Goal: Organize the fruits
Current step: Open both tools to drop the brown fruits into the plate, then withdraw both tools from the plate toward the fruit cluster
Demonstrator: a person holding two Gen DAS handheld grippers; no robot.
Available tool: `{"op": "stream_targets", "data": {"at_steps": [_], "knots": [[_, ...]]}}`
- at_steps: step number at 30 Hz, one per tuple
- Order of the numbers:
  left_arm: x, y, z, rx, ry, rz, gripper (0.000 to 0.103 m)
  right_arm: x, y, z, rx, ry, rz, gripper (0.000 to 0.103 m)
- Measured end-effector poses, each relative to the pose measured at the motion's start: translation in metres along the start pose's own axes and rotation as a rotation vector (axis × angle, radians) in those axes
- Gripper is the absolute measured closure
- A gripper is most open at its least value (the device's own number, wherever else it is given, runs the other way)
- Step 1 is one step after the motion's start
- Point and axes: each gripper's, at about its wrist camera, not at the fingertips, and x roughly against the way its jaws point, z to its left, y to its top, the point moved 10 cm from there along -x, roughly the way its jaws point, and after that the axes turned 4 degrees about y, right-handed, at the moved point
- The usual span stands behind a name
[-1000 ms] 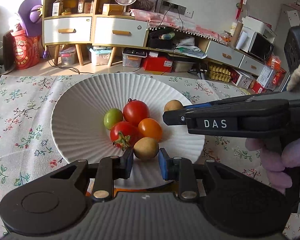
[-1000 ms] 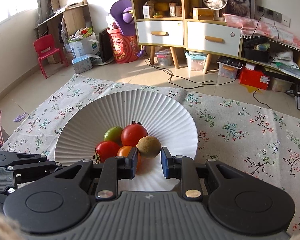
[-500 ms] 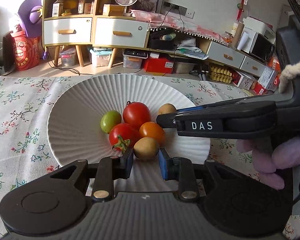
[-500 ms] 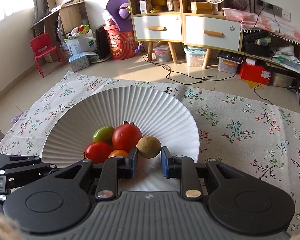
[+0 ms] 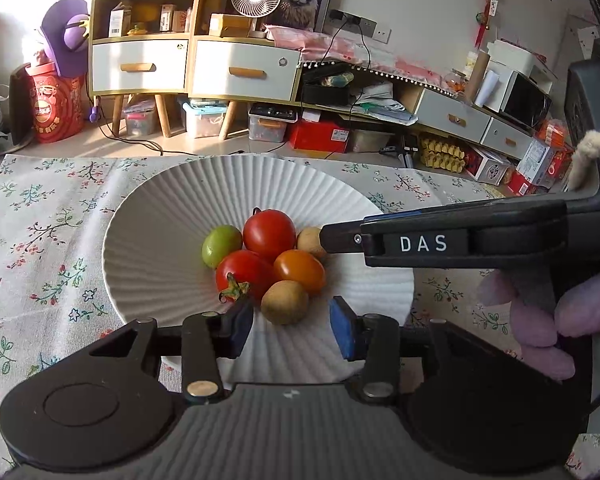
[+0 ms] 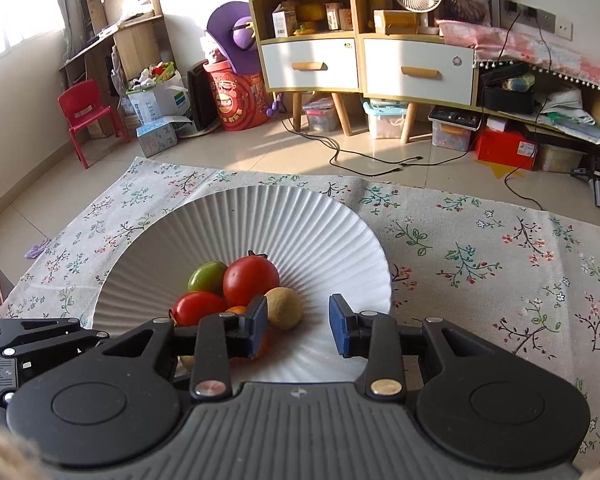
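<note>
A white ribbed plate (image 5: 160, 216) (image 6: 300, 220) on the floral cloth holds two red tomatoes (image 5: 269, 233), a green one (image 5: 221, 245) and an orange one (image 5: 299, 271). My left gripper (image 5: 292, 330) is opening at the plate's near rim. A brown round fruit (image 5: 285, 302) lies on the plate between its blue pads, and neither pad presses on it. My right gripper (image 6: 299, 328) is opening too. A second brown fruit (image 6: 284, 307) rests on the plate close to its left pad, with a gap to the right pad. In the left wrist view the right gripper (image 5: 332, 238) reaches in from the right.
A floral tablecloth (image 6: 500, 260) covers the table around the plate. A hand in a pink fuzzy glove (image 5: 560, 320) holds the right gripper. Beyond the table's far edge stand cabinets (image 6: 416, 64), storage boxes and a red child's chair (image 6: 88, 116) on the floor.
Both grippers' jaws have spread apart. The brown fruit that each one pinched now lies free on the plate. Neither hand has shifted.
</note>
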Motion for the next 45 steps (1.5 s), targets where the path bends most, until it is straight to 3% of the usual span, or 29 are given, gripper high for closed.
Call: {"op": "stream_targets", "data": {"at_steps": [19, 21, 34, 45], "knots": [[0.035, -0.008, 0.002, -0.062, 0.034, -0.001, 0.032, 0.046, -0.013, 0.004, -0.018, -0.007, -0.037, 0.045], [0.039, -0.010, 0.003, -0.067, 0.041, -0.001, 0.024, 0.050, -0.016, 0.005, -0.022, -0.007, -0.040, 0.042], [0.053, -0.032, 0.018, -0.075, 0.069, 0.019, 0.011, 0.065, -0.036, 0.006, -0.041, -0.012, -0.033, 0.030], [0.059, -0.060, 0.037, -0.077, 0.097, 0.040, 0.004, 0.067, -0.065, 0.016, -0.008, -0.015, -0.012, 0.011]]}}
